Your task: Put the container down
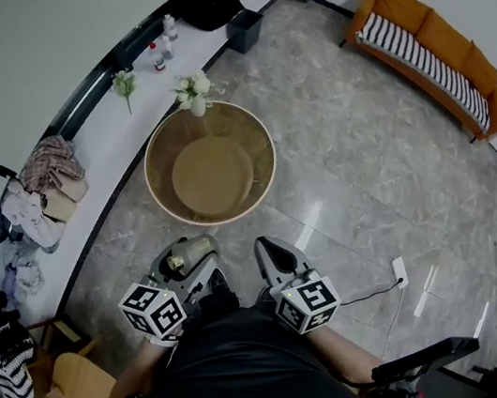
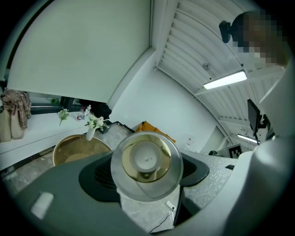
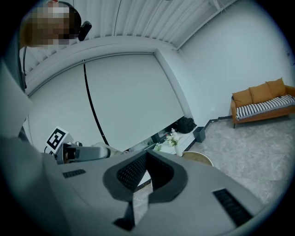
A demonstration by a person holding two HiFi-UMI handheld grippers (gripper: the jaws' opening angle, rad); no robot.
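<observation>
Item: silver-walled cylindrical container [image 2: 146, 162] with a gold interior, lying level. It is pinched by the left gripper [image 1: 194, 268], whose jaws are spread wide round it, presumably for setting on the round tan rimmed table [image 1: 214, 178] at twelve o'clock.
Right gripper [image 3: 146, 174]: pads pressed together, empty, spare.
White-flower vase [image 1: 195, 96]: stands at the table's twelve o'clock rim.
Container's base and contents: not discernible.

No readable text, label or number anywhere here
</observation>
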